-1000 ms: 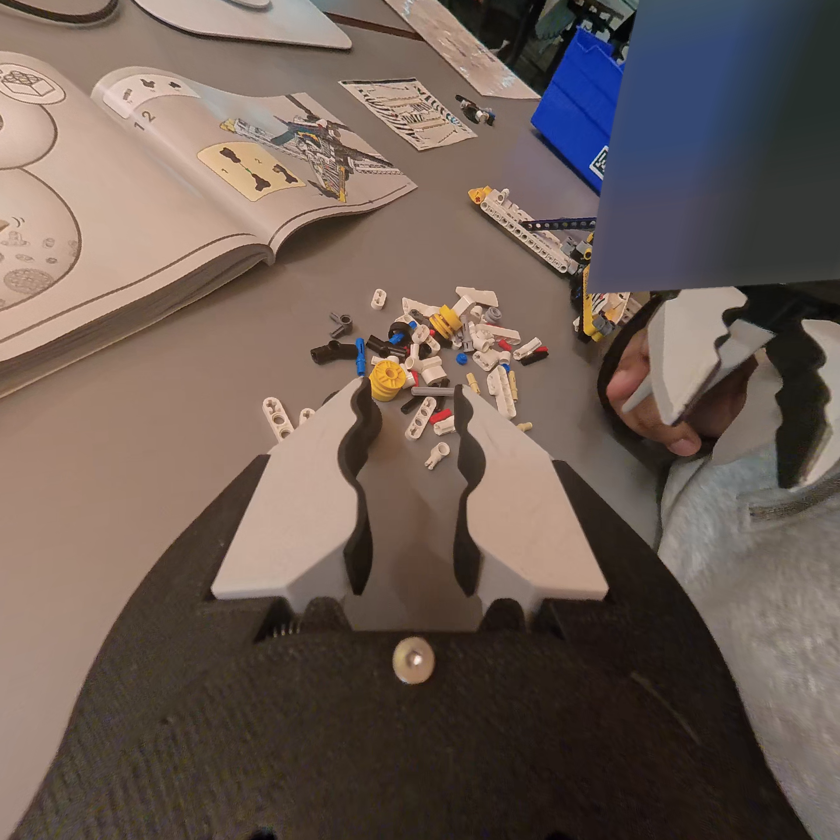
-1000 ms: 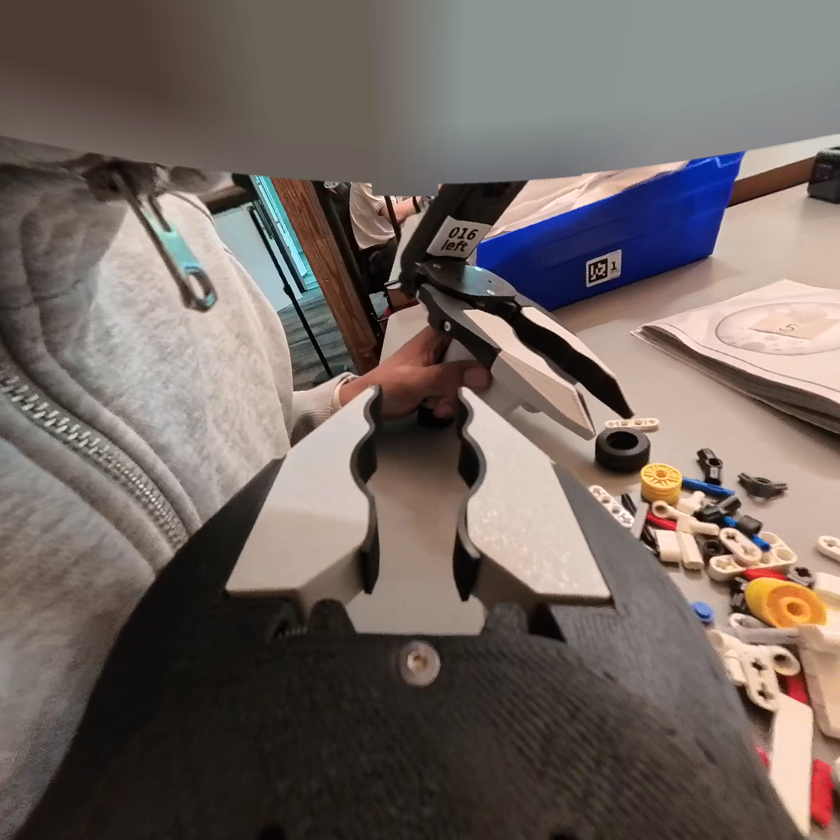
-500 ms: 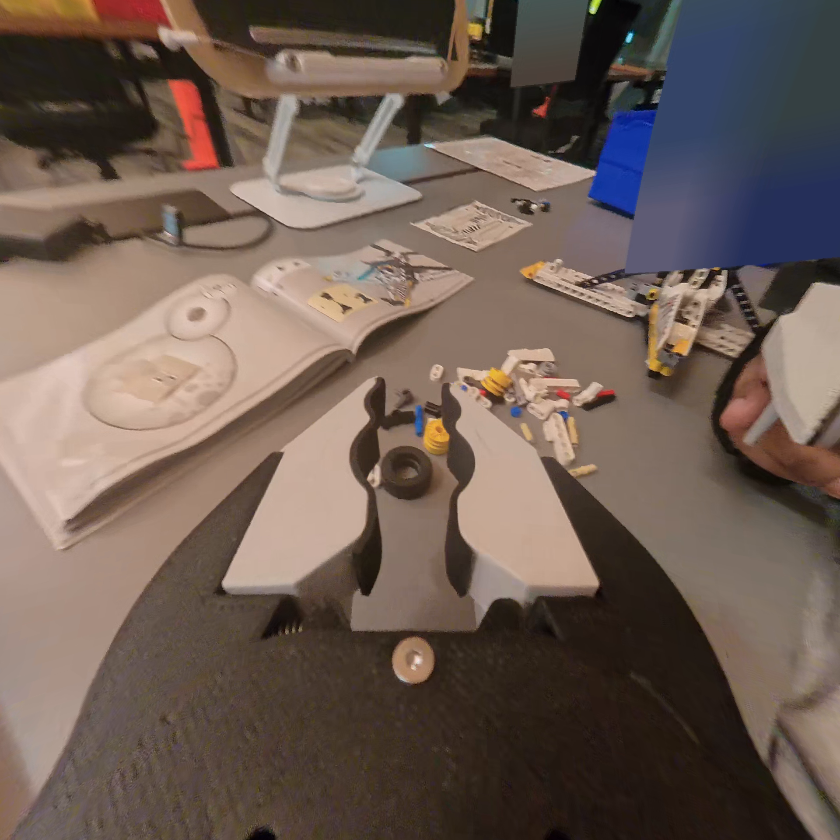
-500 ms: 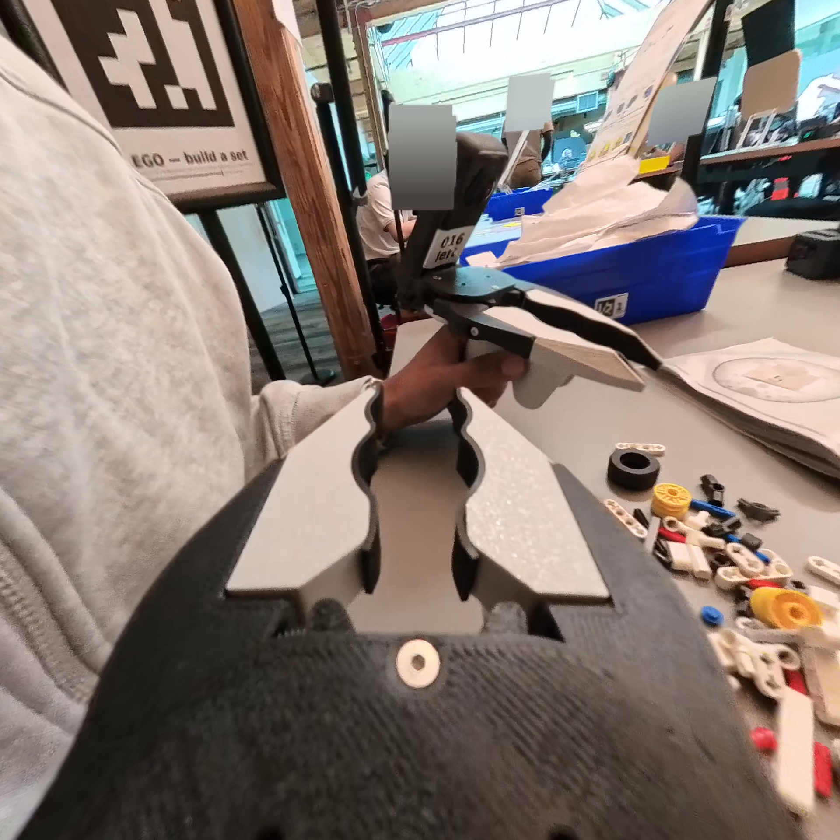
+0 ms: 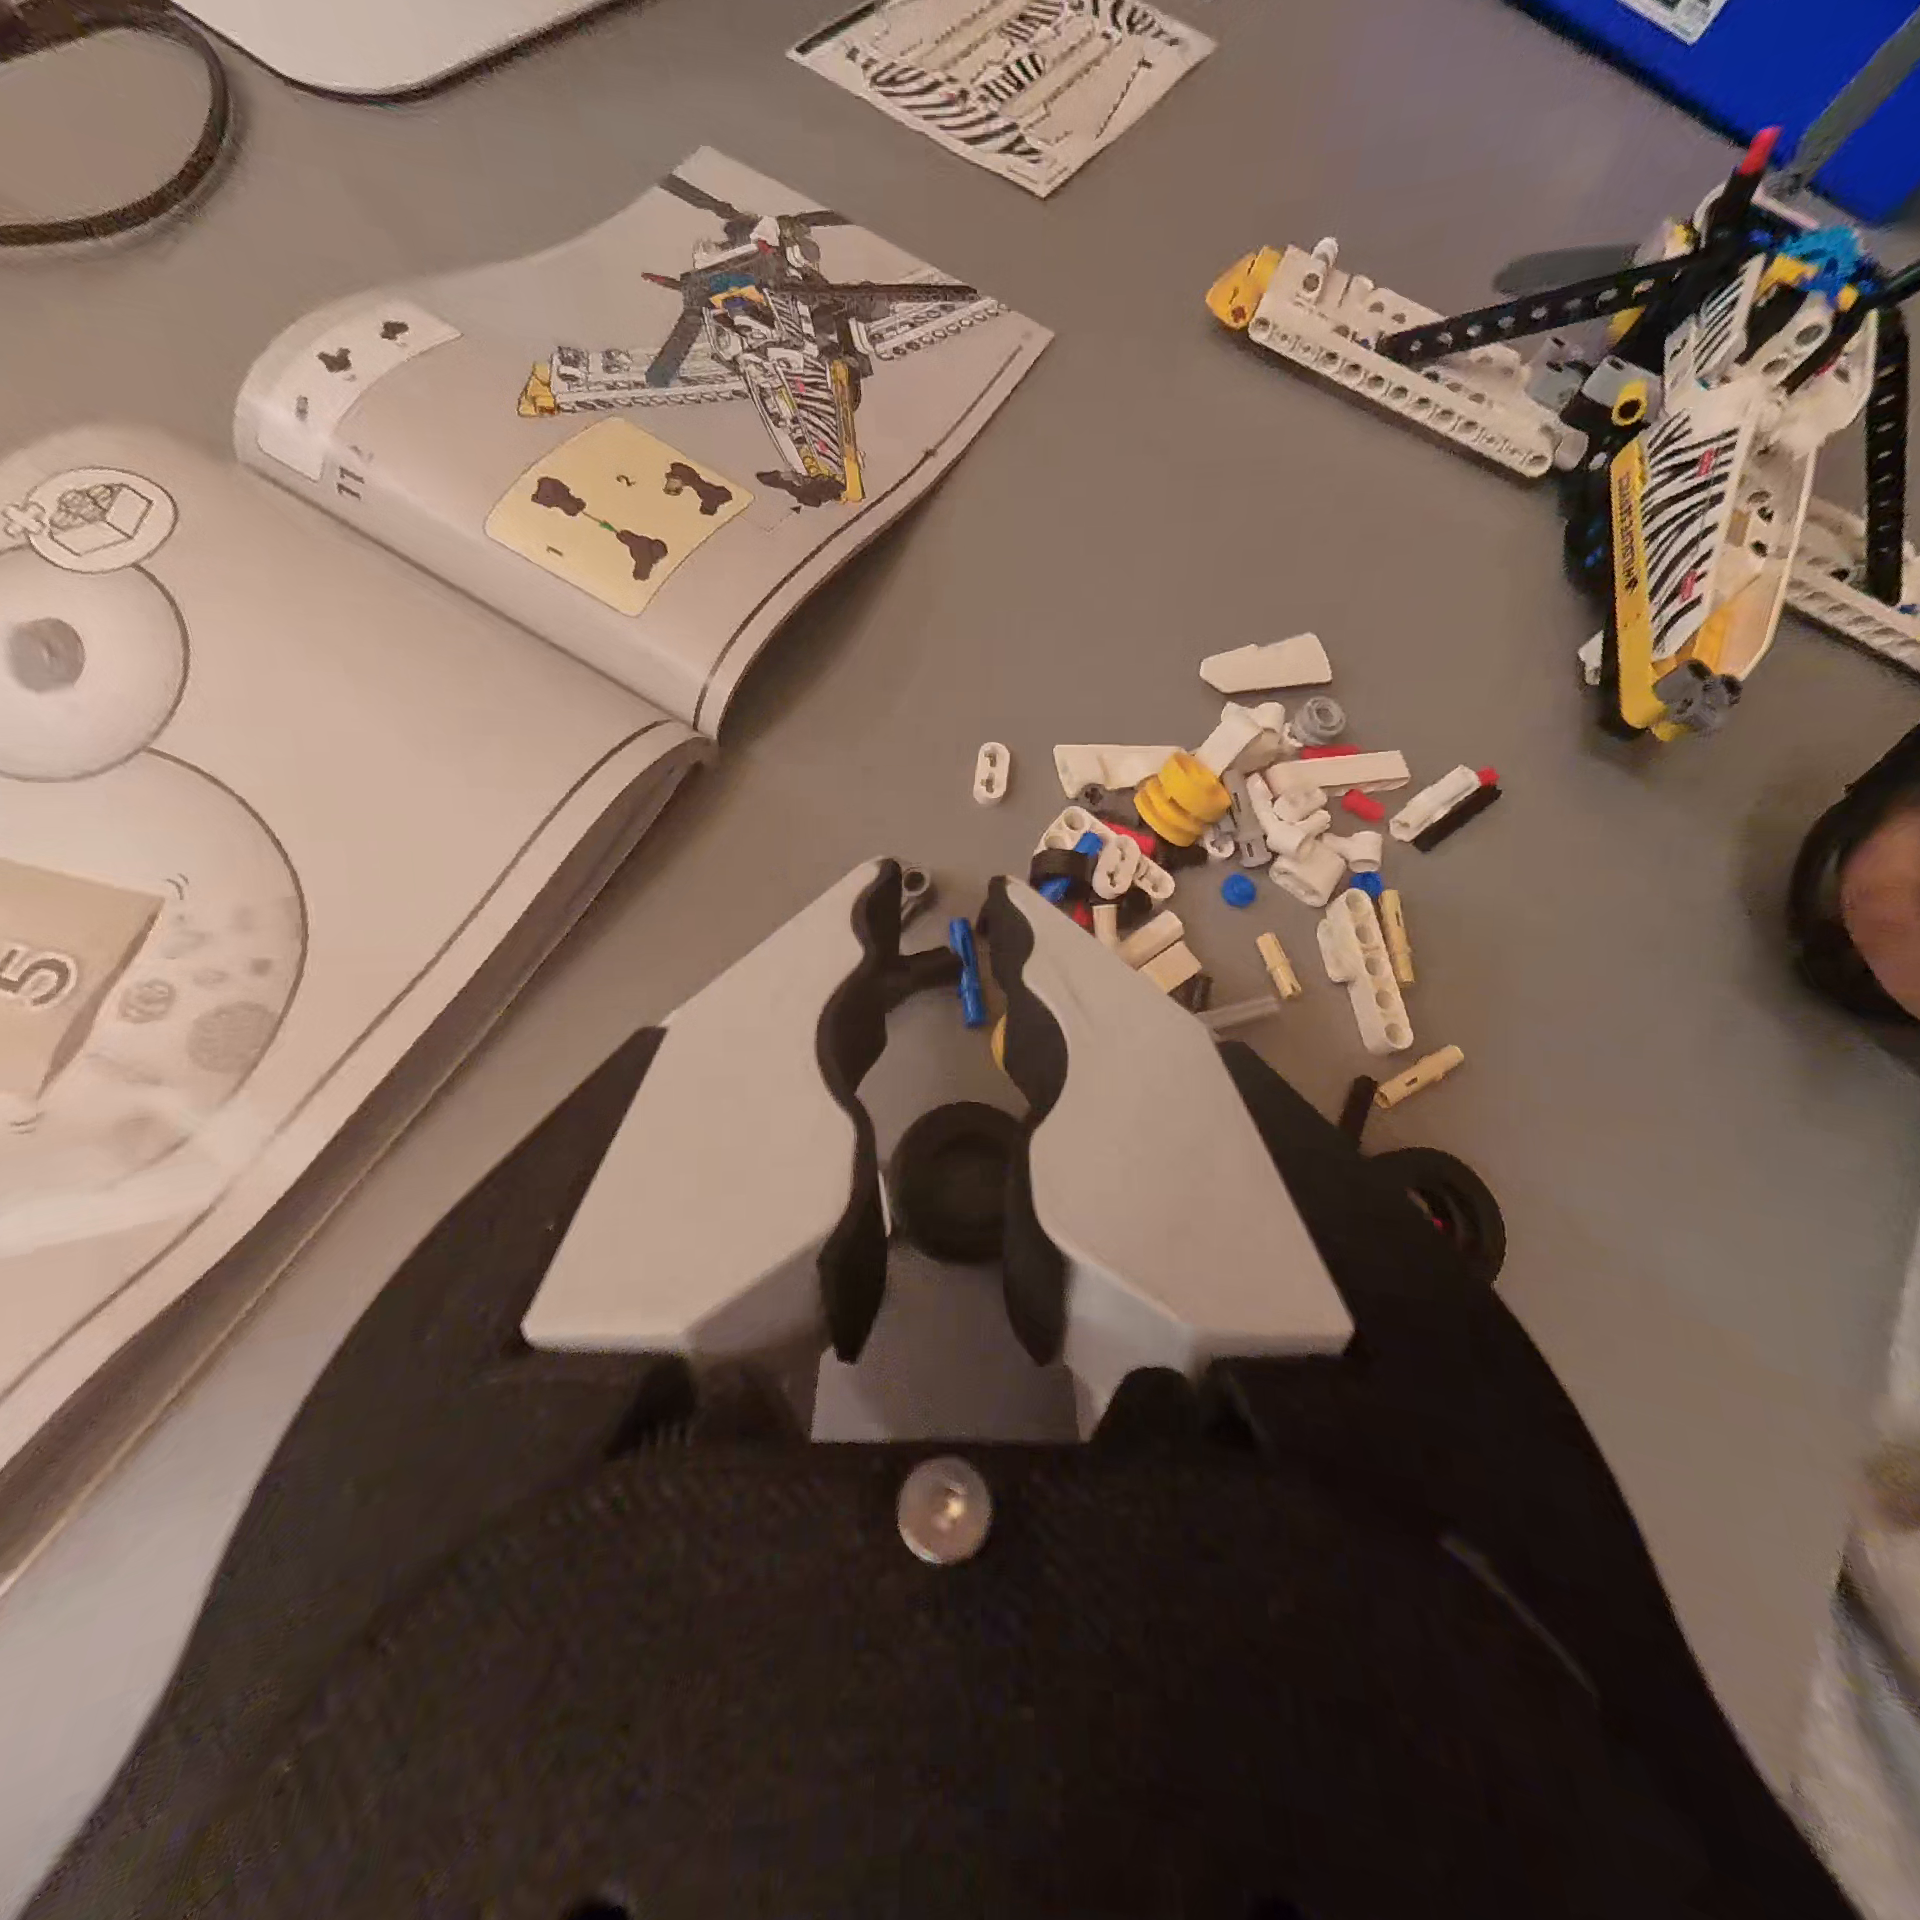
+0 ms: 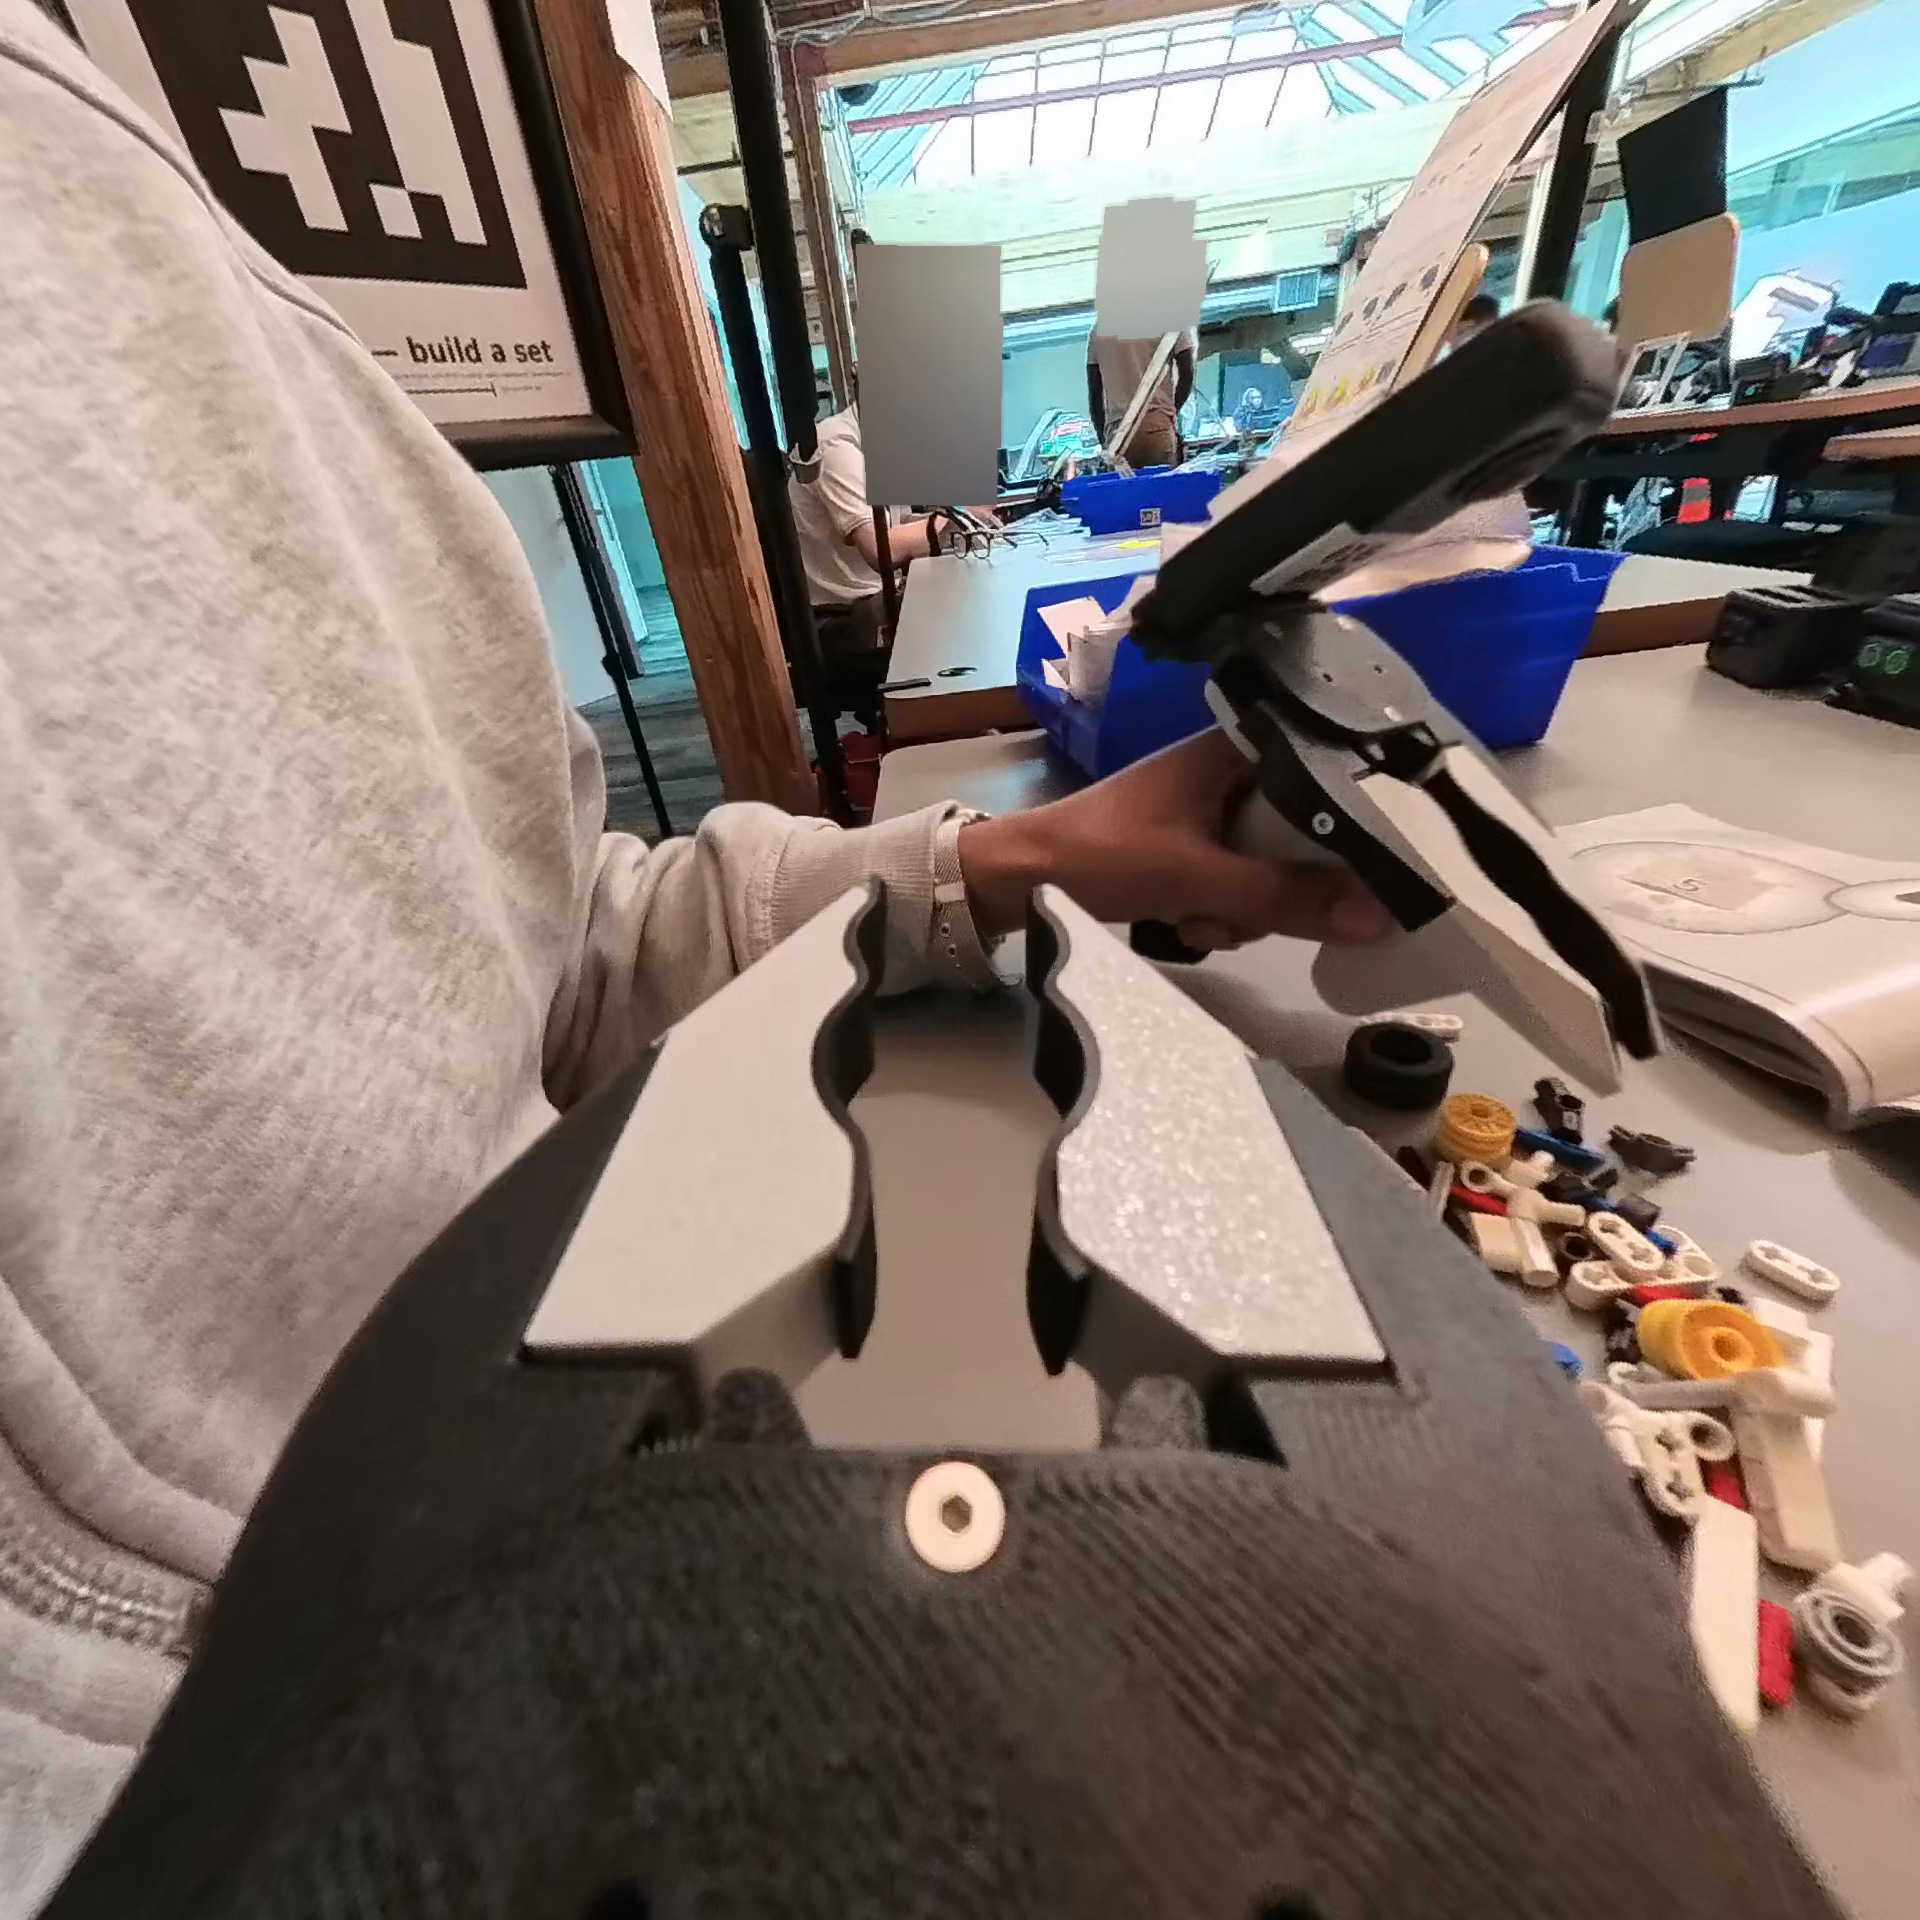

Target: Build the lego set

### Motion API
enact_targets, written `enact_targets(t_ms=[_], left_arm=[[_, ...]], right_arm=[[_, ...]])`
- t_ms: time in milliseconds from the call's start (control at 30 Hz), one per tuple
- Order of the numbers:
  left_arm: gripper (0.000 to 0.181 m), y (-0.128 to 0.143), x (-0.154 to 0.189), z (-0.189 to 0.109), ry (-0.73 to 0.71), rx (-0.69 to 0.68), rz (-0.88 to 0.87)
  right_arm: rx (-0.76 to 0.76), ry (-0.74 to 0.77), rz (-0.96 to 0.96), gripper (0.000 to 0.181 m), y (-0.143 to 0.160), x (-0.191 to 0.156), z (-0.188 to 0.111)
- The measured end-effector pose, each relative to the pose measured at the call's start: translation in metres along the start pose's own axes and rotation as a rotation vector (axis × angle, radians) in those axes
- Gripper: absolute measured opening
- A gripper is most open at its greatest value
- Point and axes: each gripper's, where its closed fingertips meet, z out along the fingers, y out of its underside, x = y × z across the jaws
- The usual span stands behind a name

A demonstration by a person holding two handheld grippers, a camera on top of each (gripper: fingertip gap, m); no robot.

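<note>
Left wrist view: my left gripper hangs open above the black tyre, which lies on the table beside the loose-piece pile. Half a second ago I was farther back. My right gripper is open, empty.

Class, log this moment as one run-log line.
left gripper: open, above black tyre | right gripper: open, empty | loose pieces: on table
</note>
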Motion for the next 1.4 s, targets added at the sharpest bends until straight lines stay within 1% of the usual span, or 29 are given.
enact_targets(t_ms=[100, 233, 367, 533, 633, 767, 933, 1167, 1333, 1400], left_arm=[[0.016, -0.005, 0.000, 0.001, 0.012, 0.021, -0.028], [0.023, 0.002, -0.008, 0.008, -0.014, -0.028, -0.056], [0.023, 0.004, -0.009, 0.010, -0.022, -0.041, -0.062], [0.022, 0.005, -0.012, 0.012, -0.031, -0.047, -0.055], [0.022, 0.002, -0.012, 0.012, -0.011, -0.033, -0.065], [0.022, 0.009, -0.011, 0.016, 0.008, -0.057, -0.074], [0.018, 0.008, -0.010, 0.016, 0.026, -0.048, -0.101], [0.017, 0.010, -0.008, 0.017, 0.063, -0.052, -0.153], [0.002, 0.008, -0.003, 0.016, 0.093, -0.043, -0.158], [0.000, 0.008, -0.001, 0.016, 0.104, -0.040, -0.165]], right_arm=[[0.010, -0.010, 0.015, 0.025, -0.001, 0.000, 0.000], [0.000, -0.018, 0.018, 0.025, 0.000, -0.001, 0.002], [-0.009, -0.003, -0.007, 0.025, 0.002, -0.001, 0.003], [-0.007, -0.012, 0.006, 0.024, 0.002, -0.002, 0.003], [0.011, -0.013, 0.026, 0.024, -0.001, -0.001, 0.001], [0.023, -0.013, 0.046, 0.024, -0.002, 0.001, 0.001], [0.026, -0.021, 0.060, 0.024, -0.003, 0.001, 0.001], [0.035, -0.031, 0.075, 0.024, -0.004, 0.000, 0.000], [0.041, -0.037, 0.090, 0.025, -0.005, 0.001, 0.000], [0.043, -0.037, 0.093, 0.025, -0.005, 0.001, -0.001]])
